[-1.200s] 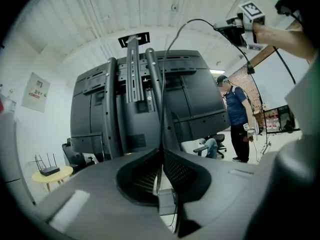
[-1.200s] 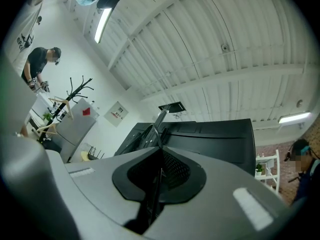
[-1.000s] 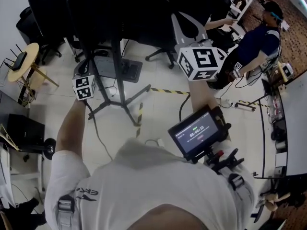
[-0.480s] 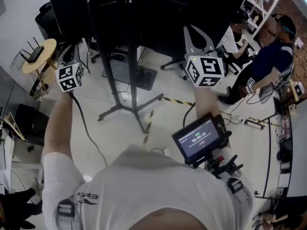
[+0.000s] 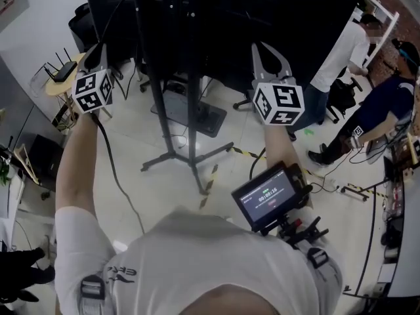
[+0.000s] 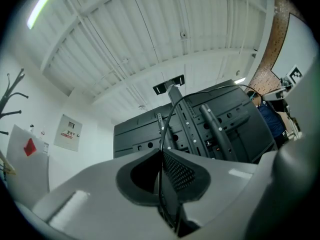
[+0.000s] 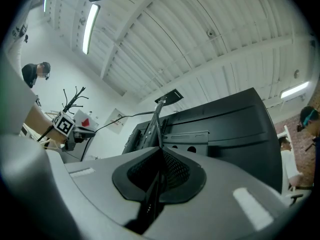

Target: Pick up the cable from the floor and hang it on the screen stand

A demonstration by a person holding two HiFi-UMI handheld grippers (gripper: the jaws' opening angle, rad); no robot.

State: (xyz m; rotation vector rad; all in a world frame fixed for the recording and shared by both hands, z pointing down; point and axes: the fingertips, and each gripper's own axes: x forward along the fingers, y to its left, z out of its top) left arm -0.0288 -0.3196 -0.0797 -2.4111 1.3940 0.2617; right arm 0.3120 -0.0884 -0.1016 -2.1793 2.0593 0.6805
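A thin black cable (image 5: 113,166) trails from my left gripper (image 5: 98,50) down along the forearm. In the left gripper view the jaws (image 6: 162,156) are shut on this cable (image 6: 167,119), which arcs up and right across the back of the black screen stand (image 6: 200,129). My right gripper (image 5: 270,52) is raised on the other side of the stand's pole (image 5: 190,110). Its jaws (image 7: 161,154) look shut on a dark stretch of cable (image 7: 150,199). From the left gripper (image 7: 67,126) the cable (image 7: 115,118) spans towards the stand's top (image 7: 167,96).
The stand's legs (image 5: 174,159) spread over the tiled floor with yellow-black tape (image 5: 213,176) beside them. A round table with a router (image 5: 62,77) stands at the left, a black box (image 5: 42,159) below it. Two people (image 5: 387,110) are at the right. A monitor (image 5: 269,195) hangs at my chest.
Both grippers have risen and moved closer to the stand. The left one went up and to the left, lifting the cable with it.
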